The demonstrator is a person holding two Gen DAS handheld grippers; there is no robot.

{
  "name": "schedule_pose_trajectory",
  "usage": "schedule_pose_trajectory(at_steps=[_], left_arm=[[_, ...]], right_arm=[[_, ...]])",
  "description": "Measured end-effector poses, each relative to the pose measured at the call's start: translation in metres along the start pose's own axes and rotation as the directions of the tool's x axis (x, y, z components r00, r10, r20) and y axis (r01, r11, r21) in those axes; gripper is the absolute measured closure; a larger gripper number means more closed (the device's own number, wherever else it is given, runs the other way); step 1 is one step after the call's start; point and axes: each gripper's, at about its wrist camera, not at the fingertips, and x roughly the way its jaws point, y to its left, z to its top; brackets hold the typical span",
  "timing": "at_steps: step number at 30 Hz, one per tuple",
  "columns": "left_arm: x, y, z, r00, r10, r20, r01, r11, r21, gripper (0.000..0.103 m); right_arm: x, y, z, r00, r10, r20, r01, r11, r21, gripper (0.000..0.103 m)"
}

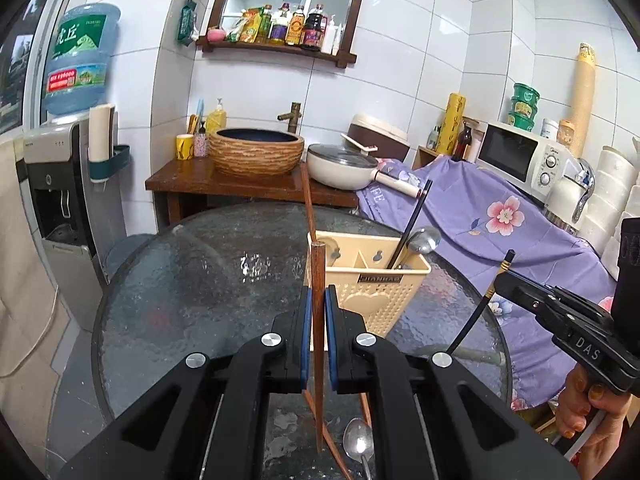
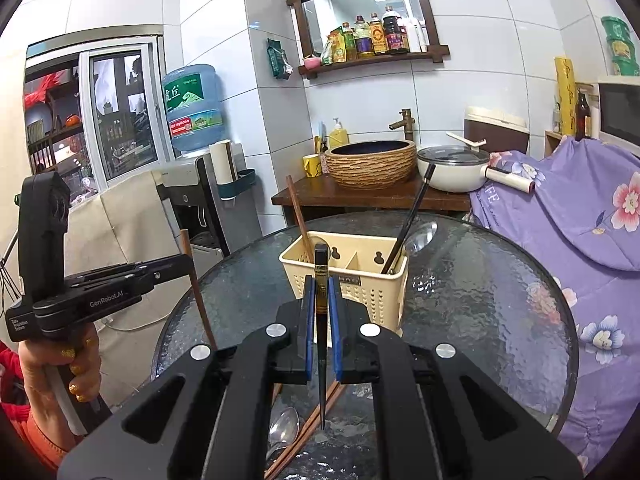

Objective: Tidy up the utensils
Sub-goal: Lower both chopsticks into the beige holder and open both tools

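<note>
My left gripper (image 1: 319,296) is shut on a brown wooden chopstick (image 1: 318,344) that stands upright above the glass table (image 1: 180,280). My right gripper (image 2: 319,284) is shut on a black chopstick (image 2: 321,360), also upright. Just beyond both stands a cream utensil holder (image 1: 372,284) (image 2: 352,284). It holds a brown chopstick (image 2: 298,216), a black chopstick (image 2: 408,224) and a spoon (image 1: 424,240). A spoon (image 2: 284,428) and brown chopsticks (image 2: 316,420) lie on the table under the grippers. Each view shows the other gripper off to its side.
Behind the round table a wooden counter (image 1: 192,180) carries a woven basin (image 1: 256,152) and a white pan (image 1: 344,168). A purple floral cloth (image 2: 580,220) covers furniture at the right, with a microwave (image 1: 520,156) on it. A water dispenser (image 1: 60,184) stands at the left.
</note>
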Motion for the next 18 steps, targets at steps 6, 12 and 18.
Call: schedule_pose_trajectory(at_steps=[6, 12, 18], left_arm=[[-0.011, -0.015, 0.031, 0.998, -0.034, 0.053, 0.031, 0.998, 0.051, 0.096], [-0.025, -0.035, 0.088, 0.990, -0.080, 0.120, 0.069, 0.993, 0.098, 0.096], [-0.030, -0.049, 0.148, 0.979, -0.065, 0.194, 0.044, 0.993, 0.111, 0.096]], right_arm=[[-0.002, 0.003, 0.037, 1.000, 0.020, 0.020, -0.020, 1.000, -0.006, 0.096], [-0.008, 0.005, 0.100, 0.997, 0.020, 0.074, -0.020, 1.000, -0.003, 0.096], [-0.005, 0.002, 0.169, 0.993, -0.005, 0.119, 0.003, 1.000, 0.022, 0.096]])
